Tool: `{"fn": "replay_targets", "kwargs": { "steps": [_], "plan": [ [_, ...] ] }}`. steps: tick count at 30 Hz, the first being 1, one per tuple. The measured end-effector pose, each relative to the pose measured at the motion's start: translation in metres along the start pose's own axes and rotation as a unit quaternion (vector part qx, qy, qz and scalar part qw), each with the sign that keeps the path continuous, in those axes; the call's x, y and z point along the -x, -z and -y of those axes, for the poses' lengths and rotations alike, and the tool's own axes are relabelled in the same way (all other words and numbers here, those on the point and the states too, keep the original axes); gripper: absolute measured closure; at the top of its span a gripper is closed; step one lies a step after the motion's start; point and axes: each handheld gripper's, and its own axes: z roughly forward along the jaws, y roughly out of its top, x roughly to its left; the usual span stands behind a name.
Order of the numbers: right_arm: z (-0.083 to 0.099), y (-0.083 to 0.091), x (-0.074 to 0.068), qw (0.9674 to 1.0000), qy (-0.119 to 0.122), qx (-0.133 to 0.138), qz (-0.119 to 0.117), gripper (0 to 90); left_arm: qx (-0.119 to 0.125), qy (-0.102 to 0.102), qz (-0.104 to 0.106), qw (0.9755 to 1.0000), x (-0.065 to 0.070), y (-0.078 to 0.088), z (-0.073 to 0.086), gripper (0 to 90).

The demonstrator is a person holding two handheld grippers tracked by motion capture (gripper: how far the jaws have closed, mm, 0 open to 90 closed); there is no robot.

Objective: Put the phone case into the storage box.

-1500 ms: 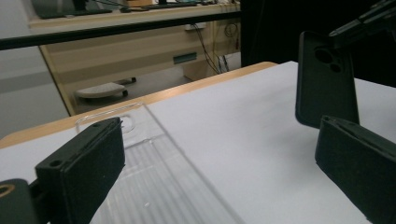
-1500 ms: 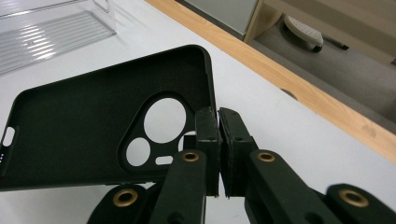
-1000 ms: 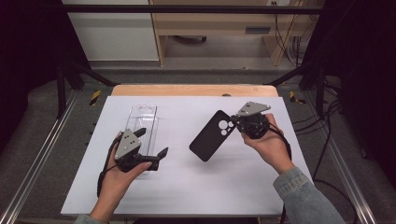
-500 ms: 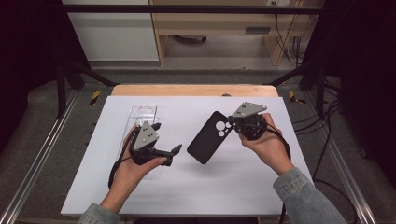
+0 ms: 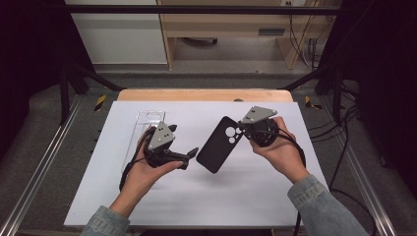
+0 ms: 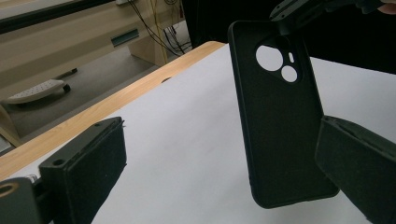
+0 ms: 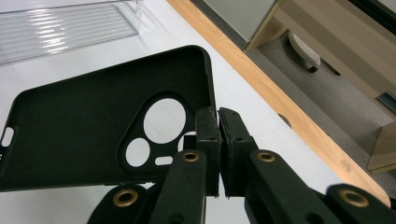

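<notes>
— What is the right gripper (image 5: 244, 132) doing?
— It is pinching the black soft phone case (image 5: 220, 144) with round camera cut-outs by the edge next to those cut-outs; its jaws are pressed together on the thin wall, as the right gripper view is showing (image 7: 218, 135). The case is hanging tilted above the white table sheet (image 5: 246, 191), near the middle.

— And the left gripper (image 5: 189, 158)?
— It is sitting just left of the case with its jaws spread wide and nothing between them. In the left gripper view the case (image 6: 280, 116) is standing close in front of the far-right pad, apart from it.

— Anything else there?
— A clear ribbed plastic tray (image 5: 147, 120) is lying at the far left, partly under the left hand.
</notes>
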Motion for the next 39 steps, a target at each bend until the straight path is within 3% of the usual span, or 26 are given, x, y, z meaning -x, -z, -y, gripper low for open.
{"fn": "replay_targets", "kwargs": {
  "steps": [9,18,39],
  "plan": [
    [-0.009,0.001,-0.004,0.9998,0.018,-0.001,0.003,88.0,-0.002,-0.012,0.002,0.9999,0.002,-0.005,-0.008,1.7],
    [-0.014,0.000,-0.009,0.9991,0.041,-0.007,0.006,88.0,-0.001,-0.011,0.008,0.9999,0.002,-0.007,-0.010,1.6],
    [-0.019,-0.003,-0.019,0.9976,0.067,0.001,0.017,88.0,-0.006,-0.011,0.016,0.9998,0.004,-0.009,-0.012,1.6]
  ]
}}
